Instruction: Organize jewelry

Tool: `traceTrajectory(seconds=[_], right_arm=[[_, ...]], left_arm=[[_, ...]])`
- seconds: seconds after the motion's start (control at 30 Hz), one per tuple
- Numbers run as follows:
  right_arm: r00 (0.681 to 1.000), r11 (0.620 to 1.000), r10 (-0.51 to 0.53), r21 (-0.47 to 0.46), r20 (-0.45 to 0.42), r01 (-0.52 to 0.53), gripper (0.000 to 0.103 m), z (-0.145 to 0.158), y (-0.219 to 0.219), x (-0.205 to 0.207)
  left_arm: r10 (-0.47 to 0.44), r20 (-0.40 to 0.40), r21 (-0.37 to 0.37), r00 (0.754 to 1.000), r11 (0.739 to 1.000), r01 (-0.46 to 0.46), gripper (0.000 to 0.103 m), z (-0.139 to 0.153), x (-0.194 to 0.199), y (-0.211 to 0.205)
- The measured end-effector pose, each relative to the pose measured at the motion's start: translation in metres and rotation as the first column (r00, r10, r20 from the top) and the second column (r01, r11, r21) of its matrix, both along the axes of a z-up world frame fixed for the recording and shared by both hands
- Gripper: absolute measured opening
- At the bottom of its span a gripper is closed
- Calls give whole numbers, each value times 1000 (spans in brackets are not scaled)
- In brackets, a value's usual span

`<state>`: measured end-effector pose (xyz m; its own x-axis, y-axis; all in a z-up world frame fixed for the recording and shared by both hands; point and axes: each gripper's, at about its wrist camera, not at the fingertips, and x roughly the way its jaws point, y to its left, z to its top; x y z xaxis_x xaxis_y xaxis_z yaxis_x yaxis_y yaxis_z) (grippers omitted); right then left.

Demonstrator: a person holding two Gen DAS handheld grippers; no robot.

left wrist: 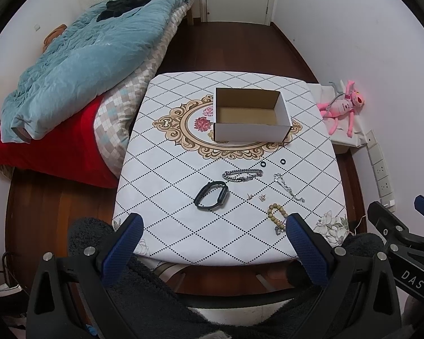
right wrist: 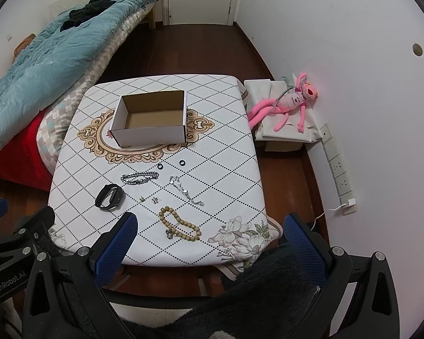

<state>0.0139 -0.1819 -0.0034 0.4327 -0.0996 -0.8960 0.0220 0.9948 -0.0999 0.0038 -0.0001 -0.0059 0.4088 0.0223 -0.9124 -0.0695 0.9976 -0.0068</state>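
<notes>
An empty open white cardboard box (left wrist: 251, 115) (right wrist: 149, 118) stands on the far half of the table. Nearer lie a black wristband (left wrist: 211, 199) (right wrist: 110, 197), a silver chain bracelet (left wrist: 242, 175) (right wrist: 140, 178), two black rings (left wrist: 264, 164) (right wrist: 160, 166), a thin silver chain (left wrist: 289, 187) (right wrist: 185, 190), small gold earrings (left wrist: 256, 196) (right wrist: 149, 199) and a wooden bead bracelet (left wrist: 277, 215) (right wrist: 179, 224). My left gripper (left wrist: 213, 238) and right gripper (right wrist: 209, 241) are both open and empty, held above the table's near edge.
The small table (left wrist: 183, 226) has a white diamond-pattern cloth. A bed with a blue quilt (left wrist: 84, 56) stands to the left. A pink plush toy (right wrist: 288, 104) lies on a white box to the right, by wall sockets (right wrist: 339, 169). Dark wooden floor surrounds the table.
</notes>
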Motion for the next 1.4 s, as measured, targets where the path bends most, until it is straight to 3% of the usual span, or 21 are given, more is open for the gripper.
traceTrajectory(seconds=[1.4], right_arm=[[1000, 1000, 2, -2, 5, -2, 103, 3, -1, 1]], left_arm=[[7, 9, -10, 1000, 1000, -6, 103, 4, -3, 5]])
